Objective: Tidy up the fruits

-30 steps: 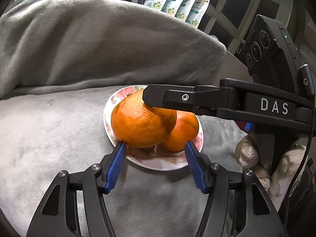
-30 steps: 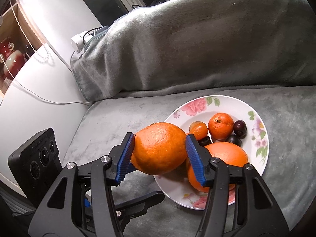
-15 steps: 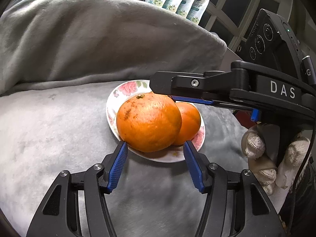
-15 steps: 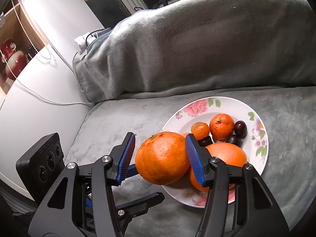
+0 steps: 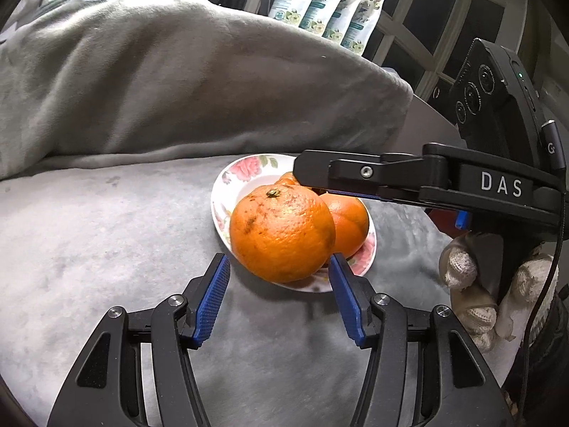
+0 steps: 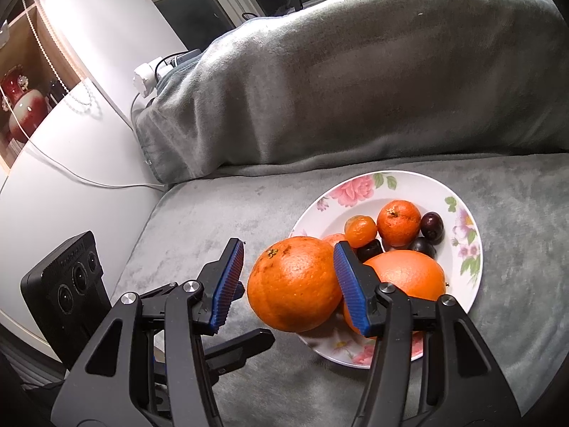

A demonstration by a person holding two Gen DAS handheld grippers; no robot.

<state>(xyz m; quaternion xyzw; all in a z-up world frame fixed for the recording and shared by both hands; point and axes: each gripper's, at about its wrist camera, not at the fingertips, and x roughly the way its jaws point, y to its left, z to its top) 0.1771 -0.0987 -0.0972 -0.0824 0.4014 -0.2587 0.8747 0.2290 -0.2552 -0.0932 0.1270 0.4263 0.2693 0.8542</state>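
A large orange rests on the near-left rim of a floral plate on the grey blanket. My right gripper is open, its blue pads on either side of the orange, with a gap on the left. On the plate lie a second large orange, two small mandarins and dark plums. My left gripper is open and empty, just in front of the plate, level with the orange.
A grey blanket-covered backrest rises behind the plate. A white shelf with a cable and plug is at the left. Packets stand behind by the window. The right gripper's arm reaches over the plate.
The right gripper lowered the large orange onto the plate's edge and opened its jaws off it. The left gripper stayed open and drew back a little.
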